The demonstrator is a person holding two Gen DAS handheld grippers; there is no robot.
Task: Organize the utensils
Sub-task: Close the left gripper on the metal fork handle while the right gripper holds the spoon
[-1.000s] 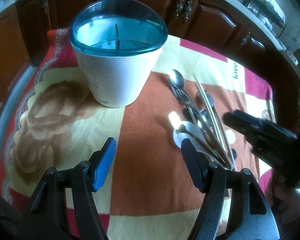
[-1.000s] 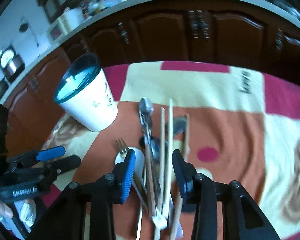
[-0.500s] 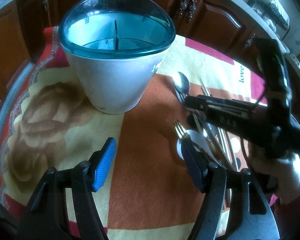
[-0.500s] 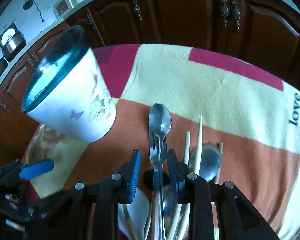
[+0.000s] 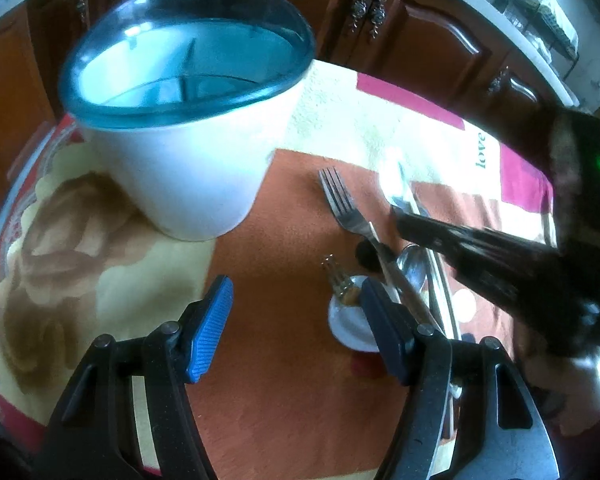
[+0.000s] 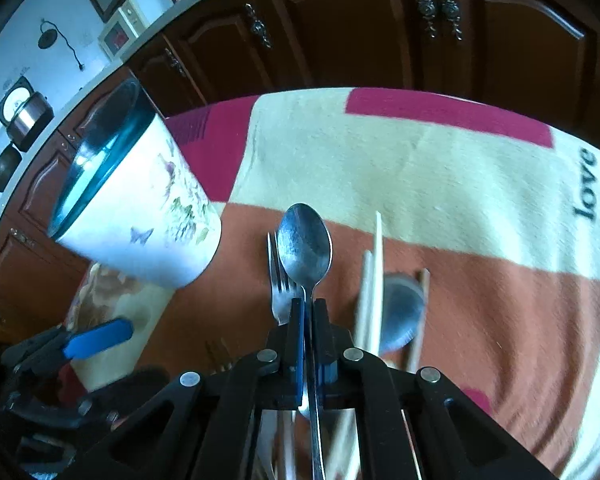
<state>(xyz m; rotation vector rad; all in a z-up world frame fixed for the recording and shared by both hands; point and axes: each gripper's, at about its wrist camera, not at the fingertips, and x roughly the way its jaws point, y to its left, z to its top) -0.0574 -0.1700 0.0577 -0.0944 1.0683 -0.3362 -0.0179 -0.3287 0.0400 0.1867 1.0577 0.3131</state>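
Note:
A white utensil holder [image 5: 188, 152] with a blue divided rim stands at the back left of the blanket. My left gripper [image 5: 296, 292] hovers in front of it; its jaws are closing and there is only cloth between them. Right of it lie a steel fork [image 5: 342, 204], a small fork [image 5: 336, 276] on a white ceramic spoon [image 5: 352, 324], and more cutlery. My right gripper [image 6: 308, 308] is shut on the handle of a steel spoon [image 6: 305, 244], whose bowl sticks out ahead of the pads. Beside that spoon are the fork [image 6: 278, 280], pale chopsticks [image 6: 374, 272] and another spoon [image 6: 404, 312].
A patterned blanket [image 6: 440, 184] covers the table. Dark wooden cabinets [image 6: 360, 32] run close behind its far edge. The holder [image 6: 140, 208] stands left of the cutlery pile. The left gripper's blue pad [image 6: 98, 338] shows low on the left in the right wrist view.
My right gripper has come down over the cutlery pile and closed on the steel spoon's handle. The left gripper has drifted a little nearer the holder.

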